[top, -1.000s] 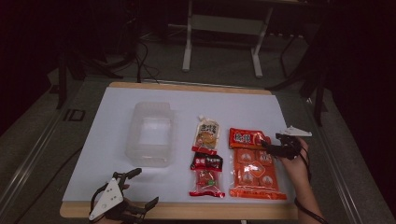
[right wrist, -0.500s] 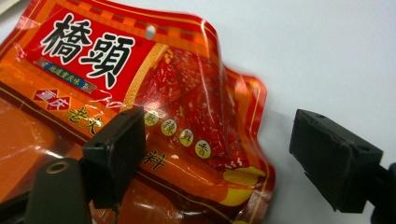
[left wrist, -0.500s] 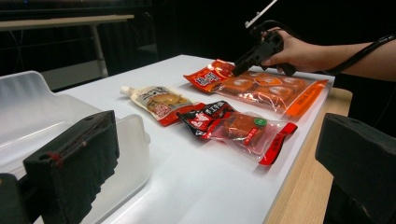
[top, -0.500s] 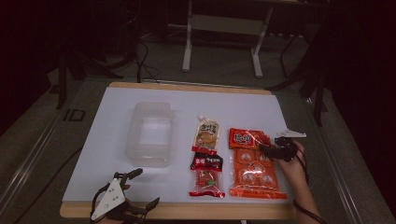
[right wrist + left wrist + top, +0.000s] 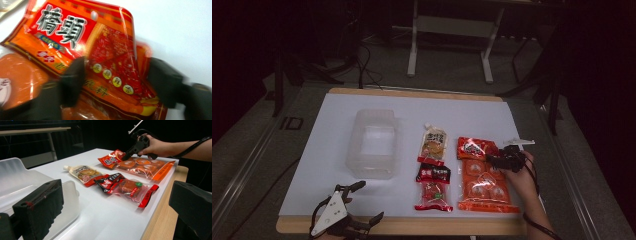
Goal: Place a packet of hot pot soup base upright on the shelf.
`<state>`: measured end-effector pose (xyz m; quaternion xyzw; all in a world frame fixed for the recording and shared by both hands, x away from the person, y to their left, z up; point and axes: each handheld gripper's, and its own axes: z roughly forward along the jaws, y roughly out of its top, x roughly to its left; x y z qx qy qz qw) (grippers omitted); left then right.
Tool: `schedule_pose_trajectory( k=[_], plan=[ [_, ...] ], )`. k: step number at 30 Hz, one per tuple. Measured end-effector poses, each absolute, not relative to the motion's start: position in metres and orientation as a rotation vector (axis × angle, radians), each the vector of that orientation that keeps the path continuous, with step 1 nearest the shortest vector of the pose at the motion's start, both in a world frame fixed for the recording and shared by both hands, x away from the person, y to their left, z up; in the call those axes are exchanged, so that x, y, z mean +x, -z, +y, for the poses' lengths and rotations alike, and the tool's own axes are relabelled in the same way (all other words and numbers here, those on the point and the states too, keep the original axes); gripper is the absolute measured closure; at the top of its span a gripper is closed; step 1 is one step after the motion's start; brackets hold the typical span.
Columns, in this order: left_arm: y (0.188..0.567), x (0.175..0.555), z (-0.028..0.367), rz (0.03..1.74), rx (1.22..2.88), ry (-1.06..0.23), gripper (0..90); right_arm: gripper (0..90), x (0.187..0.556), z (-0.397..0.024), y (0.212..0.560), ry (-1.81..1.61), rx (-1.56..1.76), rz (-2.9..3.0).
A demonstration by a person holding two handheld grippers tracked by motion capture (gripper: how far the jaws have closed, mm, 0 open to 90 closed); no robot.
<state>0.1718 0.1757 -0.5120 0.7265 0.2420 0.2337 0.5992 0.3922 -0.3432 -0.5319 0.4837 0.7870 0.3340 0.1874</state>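
My right gripper (image 5: 493,160) sits on the small red-orange packet (image 5: 476,147), which lies on top of the far end of the big orange tray pack (image 5: 484,186). In the right gripper view the jaws straddle the small red-orange packet (image 5: 100,67), one on each side of its near end, half open and just been closing. That view is blurred, so I can't tell if the pads are pressing yet. The left gripper view shows the right gripper (image 5: 126,156) tilted down onto that packet (image 5: 110,160), with the hand (image 5: 156,146) behind it.

The dark red snack bag (image 5: 433,189) lies just left of the tray pack. The beige sauce pouch (image 5: 433,144) is beyond that bag, touching its far end. The clear plastic tub (image 5: 372,144) stands further left of the tray pack, well apart from it.

My left gripper (image 5: 364,202) is parked at the near edge of the white table top (image 5: 327,150), on the near side of the tub, jaws wide apart with nothing between them.
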Motion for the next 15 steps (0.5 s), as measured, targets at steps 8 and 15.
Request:
schedule_pose_trajectory(
  k=[8, 15],
  plan=[
    [0.5121, 0.1719, 0.1755, 0.561, 1.687, -0.538, 0.1, 86.0, 0.3933, -0.3356, 0.5258, -0.825, 1.343, 2.244],
    [0.5120, 0.1720, 0.1757, 0.560, 1.686, -0.537, 0.1, 87.6, 0.3916, -0.3344, 0.5217, -0.823, 1.373, 2.224]
  ],
)
